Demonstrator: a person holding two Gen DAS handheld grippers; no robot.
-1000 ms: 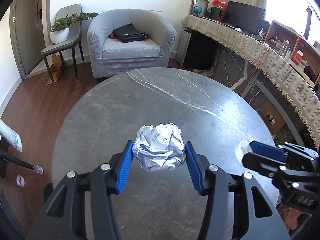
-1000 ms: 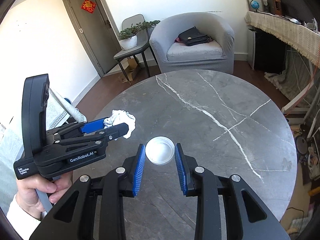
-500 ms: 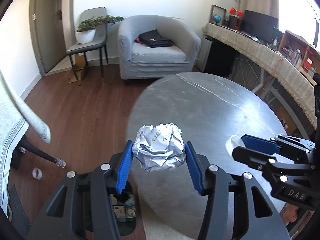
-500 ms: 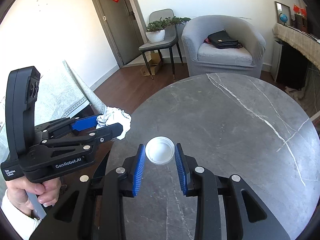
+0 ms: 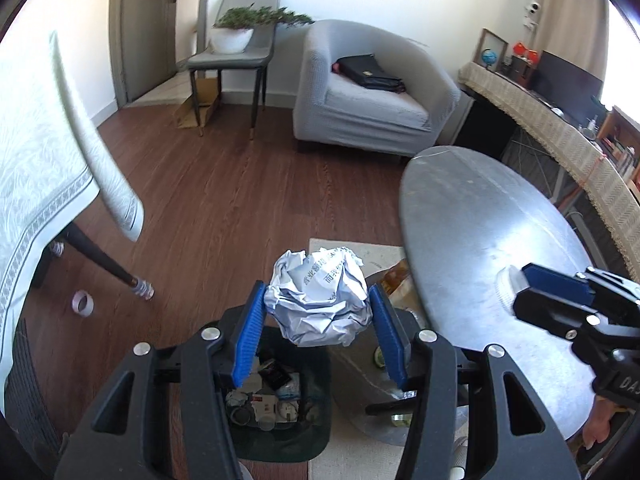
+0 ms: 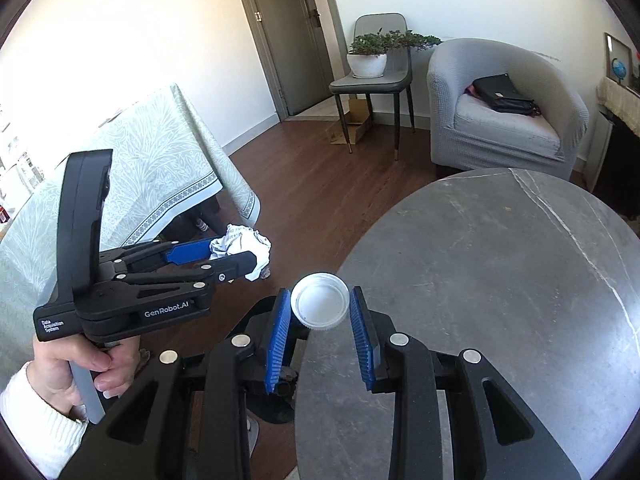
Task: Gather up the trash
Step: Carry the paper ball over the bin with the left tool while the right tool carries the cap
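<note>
- The left gripper (image 5: 318,328), black with blue ribbed pads, is clamped on a crumpled ball of white printed paper (image 5: 320,300); the ball sits between both pads at their tips, touching each.
- Directly under that ball, and just beside the round grey marble table (image 5: 492,248), stands a dark green open-topped waste bin (image 5: 316,436) with wrappers and small scraps already inside; the paper hangs above the bin's opening.
- A pale rug (image 5: 360,446) lies on the floor under the bin and reaches below the table's edge.
- The right gripper (image 6: 320,316), of the same black and blue build, is closed on a white ribbed plastic bottle cap (image 6: 319,305), open side facing the camera; both pads press its rim.
- That cap is held over the near left edge of the marble table, at the point where tabletop gives way to dark wooden floor (image 6: 320,184).
- In the right wrist view the left gripper shows out to the left of the table, off its edge, gripped by a hand (image 6: 76,368) in a white sleeve.
- Left of the table stands another table draped in a pale green patterned cloth (image 6: 152,168).
- Beyond the table sits a grey upholstered tub armchair (image 6: 508,104) with a black bag (image 6: 502,94) on its seat.
- Left of the armchair, a grey chair (image 6: 370,80) carries a white pot of green foliage (image 6: 368,62).
</note>
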